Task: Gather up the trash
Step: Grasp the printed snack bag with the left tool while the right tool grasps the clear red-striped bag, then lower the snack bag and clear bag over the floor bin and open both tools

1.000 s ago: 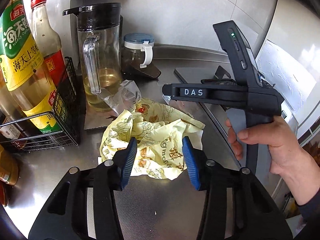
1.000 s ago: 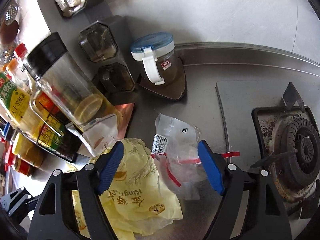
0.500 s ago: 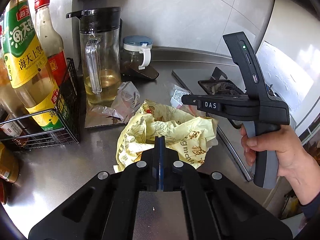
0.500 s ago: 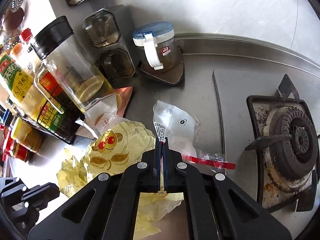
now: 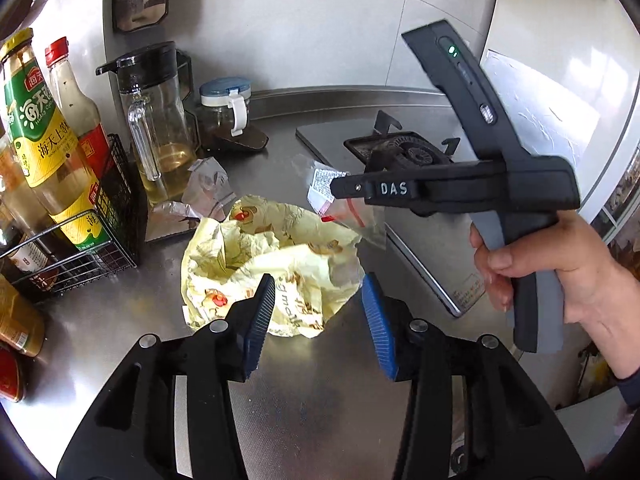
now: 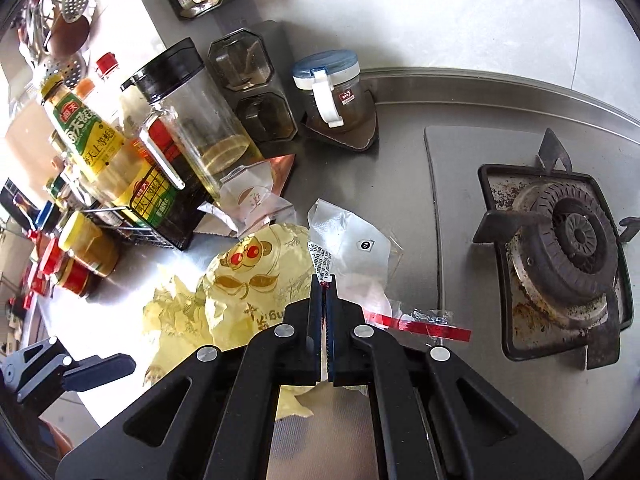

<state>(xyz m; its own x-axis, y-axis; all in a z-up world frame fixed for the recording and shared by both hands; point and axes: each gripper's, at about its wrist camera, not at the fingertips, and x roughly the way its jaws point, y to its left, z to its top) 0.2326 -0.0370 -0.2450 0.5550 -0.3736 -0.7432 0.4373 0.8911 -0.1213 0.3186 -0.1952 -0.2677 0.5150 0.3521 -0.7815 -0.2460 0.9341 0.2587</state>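
Observation:
A crumpled yellow paper wrapper [image 5: 276, 260] lies on the steel counter; it also shows in the right wrist view [image 6: 248, 296]. My left gripper [image 5: 318, 320] is open just in front of it, touching nothing. My right gripper [image 6: 325, 280] is shut on a clear plastic bag with a red strip [image 6: 352, 256] and holds it above the wrapper; in the left wrist view the bag [image 5: 340, 204] hangs from the right gripper [image 5: 336, 189]. A small crumpled clear wrapper [image 5: 208, 188] lies by the glass pitcher.
A glass oil pitcher [image 5: 160, 128], a blue-lidded jar [image 5: 224, 112] and a wire rack of sauce bottles [image 5: 72, 216] stand at the left. The gas burner [image 6: 568, 248] sits at the right. Spice jars [image 6: 256, 92] stand against the wall.
My left gripper was open, shut at the wrapper's edge, and has opened again and pulled back. My right gripper shut on the clear bag and has lifted it.

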